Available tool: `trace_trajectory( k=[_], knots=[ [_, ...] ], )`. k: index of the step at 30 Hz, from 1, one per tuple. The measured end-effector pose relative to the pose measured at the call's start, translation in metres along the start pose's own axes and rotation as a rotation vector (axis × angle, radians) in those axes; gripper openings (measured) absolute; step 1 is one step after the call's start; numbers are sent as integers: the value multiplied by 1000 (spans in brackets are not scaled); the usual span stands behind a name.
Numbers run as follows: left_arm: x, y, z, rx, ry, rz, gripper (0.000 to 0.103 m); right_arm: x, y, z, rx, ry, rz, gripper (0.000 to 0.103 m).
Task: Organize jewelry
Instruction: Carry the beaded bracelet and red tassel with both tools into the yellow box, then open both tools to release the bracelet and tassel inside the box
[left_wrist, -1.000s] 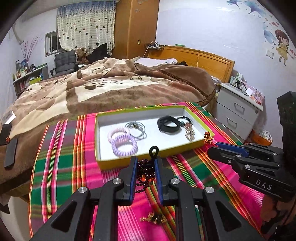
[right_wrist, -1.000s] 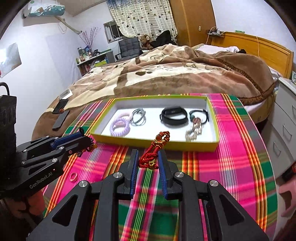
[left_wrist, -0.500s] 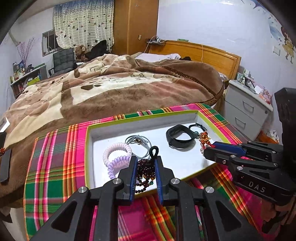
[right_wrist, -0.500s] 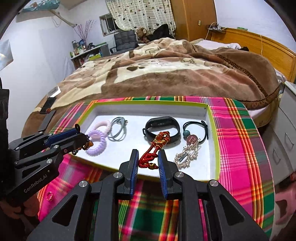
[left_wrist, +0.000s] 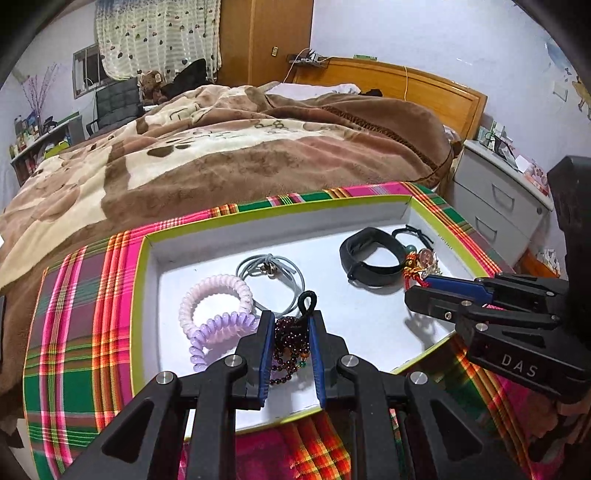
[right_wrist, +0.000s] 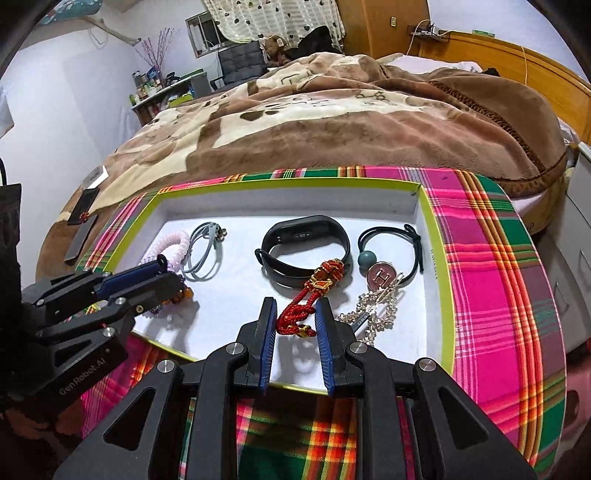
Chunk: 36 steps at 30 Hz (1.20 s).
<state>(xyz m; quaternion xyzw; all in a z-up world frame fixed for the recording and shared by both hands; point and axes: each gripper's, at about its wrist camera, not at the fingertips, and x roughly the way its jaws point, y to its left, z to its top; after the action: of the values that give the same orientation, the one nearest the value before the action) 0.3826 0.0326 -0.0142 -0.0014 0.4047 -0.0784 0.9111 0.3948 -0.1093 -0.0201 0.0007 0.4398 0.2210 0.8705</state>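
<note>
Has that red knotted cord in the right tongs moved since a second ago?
Yes. The red knotted cord was short of the green-rimmed tray over the plaid cloth; now it hangs forward over the tray's white floor, beside the black band.

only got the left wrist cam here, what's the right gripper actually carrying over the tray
Observer: The right gripper is shut on a red cord bracelet with gold charms, hanging over the white floor of the tray.
Operator: is there stuff right under it
Observer: Just beyond its tips lies the black fitness band; the bracelet's upper end overlaps the band in the right wrist view.
Operator: anything on its right side
Observer: A silver chain lies by its right finger, and behind that a black hair tie with a pink disc marked H.
Operator: and my left one from there
Observer: The left gripper shows side on at the tray's left end, near the spiral hair ties.
</note>
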Motion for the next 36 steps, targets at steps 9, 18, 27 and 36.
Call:
trace_trajectory(
  k=[9, 18, 27, 36],
  knots=[
    [2, -2, 1, 12, 3, 1, 19, 4, 0, -1, 3, 4, -3, 29],
    [-14, -2, -1, 4, -14, 2, 19, -11, 0, -7, 2, -26, -5, 33],
    [-59, -4, -14, -14, -72, 14, 19, -52, 9, -26, -14, -87, -2, 33],
    [-110, -11, -51, -42, -114, 4, 19, -99, 33, -62, -51, -145, 24, 33]
  ],
)
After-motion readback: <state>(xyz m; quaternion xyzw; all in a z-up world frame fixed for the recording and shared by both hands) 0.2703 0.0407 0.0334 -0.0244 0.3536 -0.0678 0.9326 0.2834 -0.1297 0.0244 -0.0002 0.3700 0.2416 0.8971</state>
